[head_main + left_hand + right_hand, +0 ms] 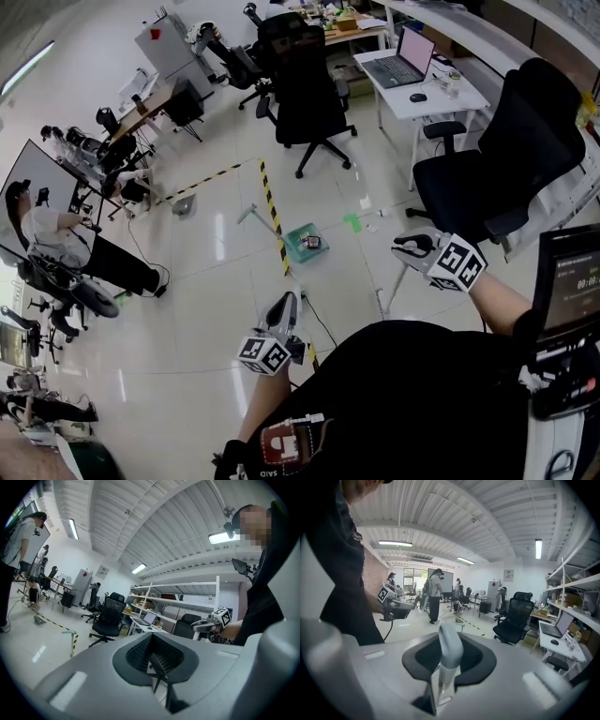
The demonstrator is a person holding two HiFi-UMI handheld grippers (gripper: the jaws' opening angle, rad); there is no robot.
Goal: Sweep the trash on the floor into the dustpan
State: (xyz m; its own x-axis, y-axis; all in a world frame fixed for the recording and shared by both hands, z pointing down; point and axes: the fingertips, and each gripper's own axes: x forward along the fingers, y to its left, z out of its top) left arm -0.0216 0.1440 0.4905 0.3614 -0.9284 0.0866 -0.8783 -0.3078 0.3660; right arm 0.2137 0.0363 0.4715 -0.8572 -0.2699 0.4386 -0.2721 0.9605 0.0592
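A green dustpan lies on the glossy floor beside the striped tape, with a small dark item in it. Scraps of trash, green and white, are scattered just right of it. My right gripper is shut on a pale grey handle; a thin pale pole runs from it down toward the floor. My left gripper hovers lower left of the dustpan. Its jaws look closed together, and nothing shows between them. Each gripper shows in the other's view: left gripper, right gripper.
Yellow-black tape crosses the floor past a small post. Black office chairs stand beyond and to the right. A white desk holds a laptop. A person stands far left. A black cable trails near my left gripper.
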